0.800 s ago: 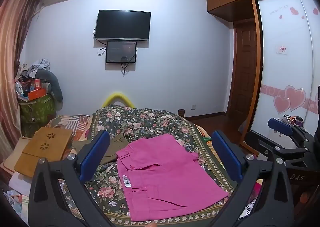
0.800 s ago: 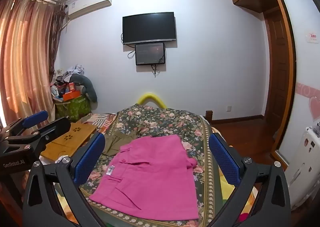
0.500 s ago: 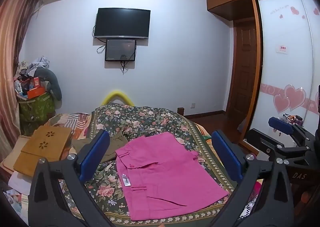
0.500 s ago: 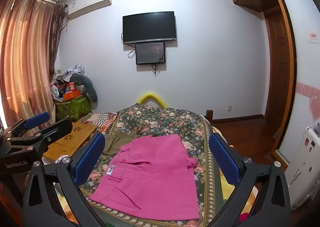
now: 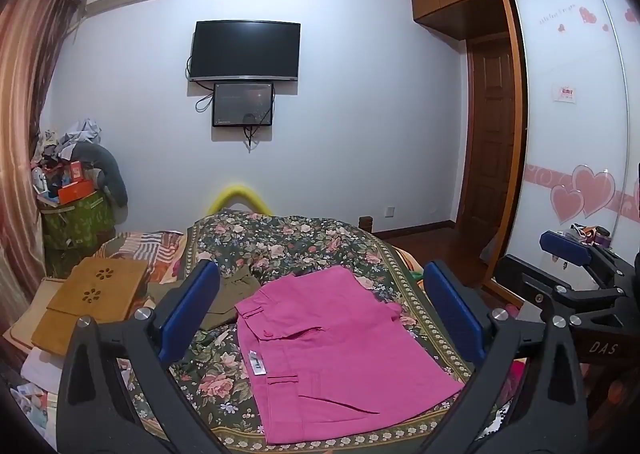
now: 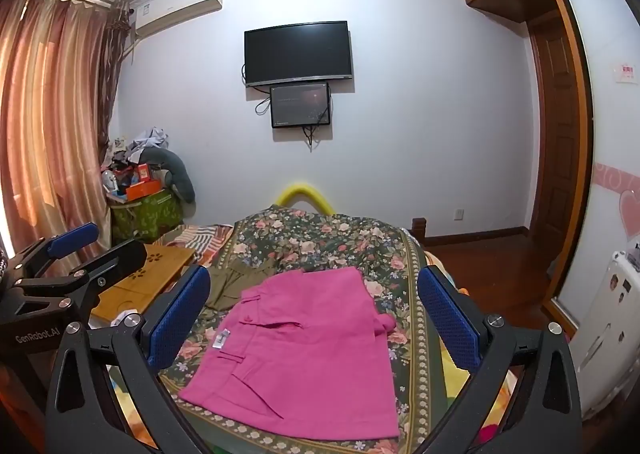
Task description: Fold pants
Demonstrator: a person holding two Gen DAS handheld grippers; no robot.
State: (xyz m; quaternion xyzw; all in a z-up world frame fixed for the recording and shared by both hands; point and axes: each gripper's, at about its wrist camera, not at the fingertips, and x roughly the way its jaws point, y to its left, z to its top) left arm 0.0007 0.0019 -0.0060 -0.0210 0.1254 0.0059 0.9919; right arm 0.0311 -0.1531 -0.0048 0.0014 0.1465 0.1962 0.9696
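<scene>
Bedroom with a pale wall ahead of me, a dark TV mounted on it, and a bed under a floral cover reaching from the wall toward me.

Going left to right: curtains hang at the far left, then a cluttered corner pile, then a small wooden lap table at the bed's left side. Just right of that lies a crumpled olive garment. Touching its right edge are the pink pants, spread flat on the near part of the bed, already folded into a broad rectangle. Their waistband, with belt loops and a white tag, faces left; the legs run to the right. So the long axis lies across my view, left to right, slightly angled.

My left hand-held gripper hangs above the near edge of the bed, fingers spread wide and grasping nothing, with the waistband end lying below and ahead of it. My right hand-held gripper is likewise released and empty, framing the pants from the other side; the leg end lies nearer to it.

I judge the left is better placed for the waistband and the right for the leg end. Neither touches the cloth yet. A wardrobe with heart decals stands at the far right.
</scene>
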